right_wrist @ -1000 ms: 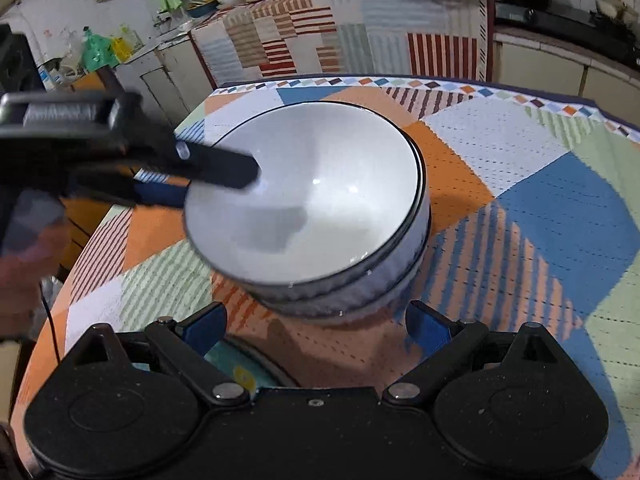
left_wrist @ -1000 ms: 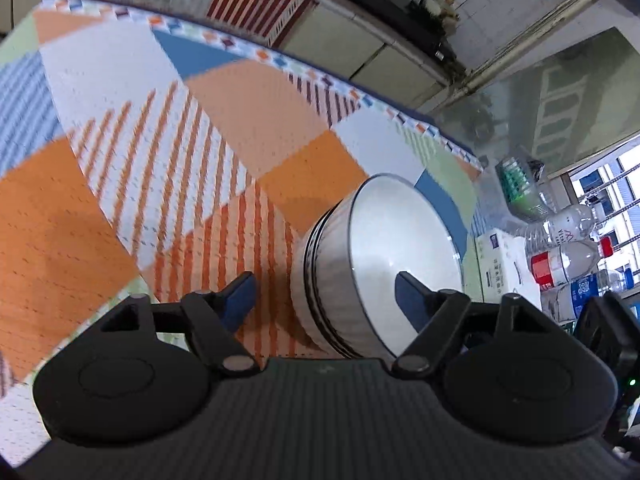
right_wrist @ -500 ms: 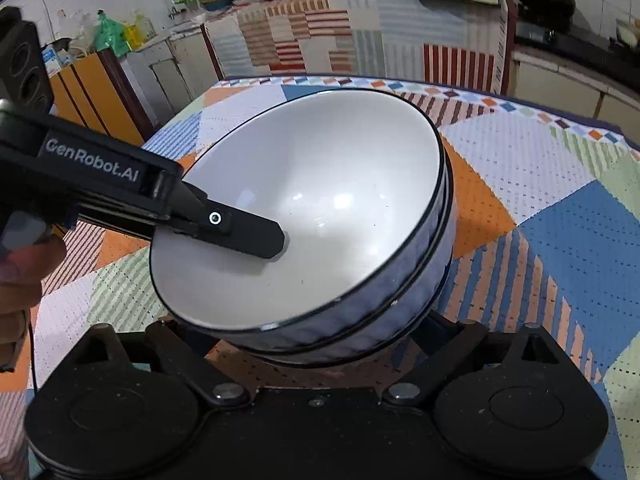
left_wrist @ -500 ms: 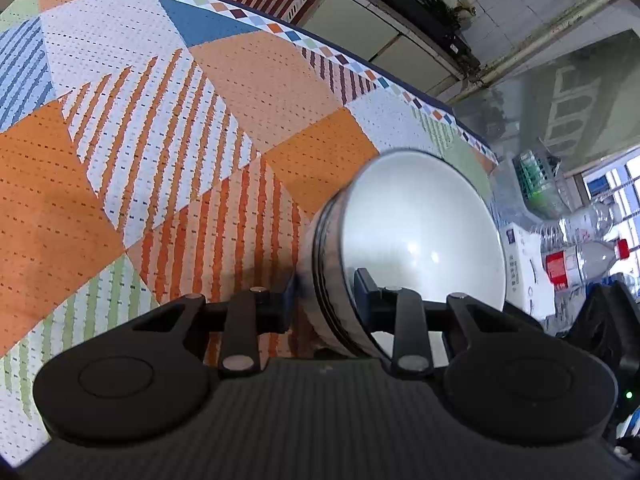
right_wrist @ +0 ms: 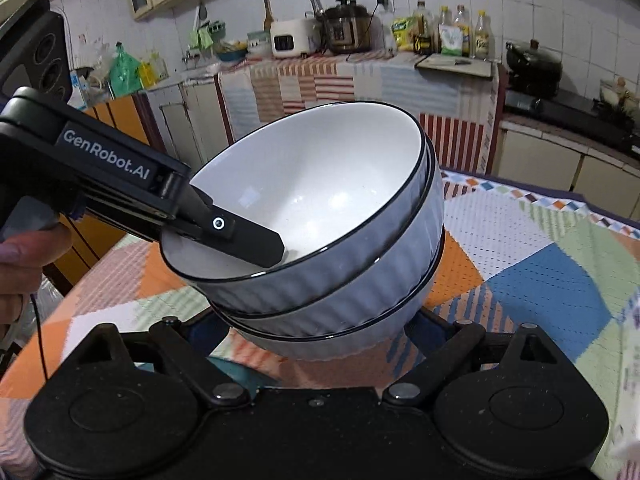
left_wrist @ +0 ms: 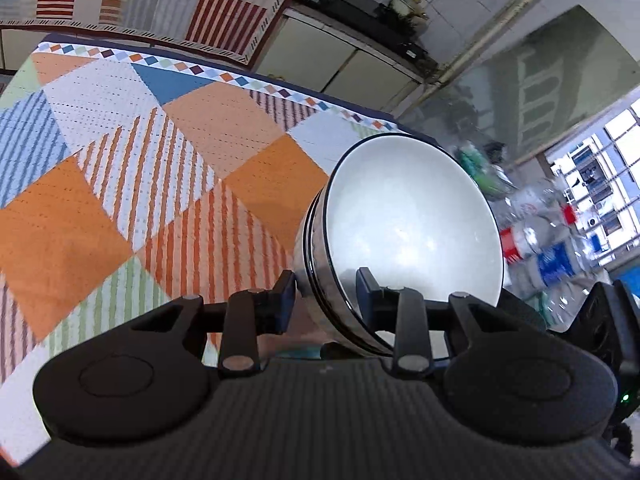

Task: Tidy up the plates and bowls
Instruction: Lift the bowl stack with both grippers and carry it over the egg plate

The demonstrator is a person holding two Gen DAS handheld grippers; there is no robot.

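Our left gripper (left_wrist: 326, 294) is pinched across the rim of the stack of bowls (right_wrist: 332, 236), one finger inside the top bowl and the other against the outer wall; from the right wrist view the same gripper (right_wrist: 224, 236) reaches in from the left with its inner finger lying across the white inside. Our right gripper (right_wrist: 316, 332) sits under the stack with its fingers either side of the bottom bowl's base; the bowls hide the tips, so we cannot tell whether they press on it or merely stand beside it.

The stack, three nested bowls by the dark rims we count, is tilted and held clear above the patterned tablecloth (right_wrist: 560, 280).

We judge these bowls to be glazed ceramic: stiff, fairly heavy as a stack, slippery and liable to chip or break if dropped. Nested bowls can slide on one another when tipped, so we would want the stack levelled. A rim pinch alone seems a weak hold for this weight; support under the base looks the safer place.

On the left gripper's body we read "GenRobot.AI" (right_wrist: 106, 160). Far back, the counter bottles (right_wrist: 452, 32) carry labels too small to read.
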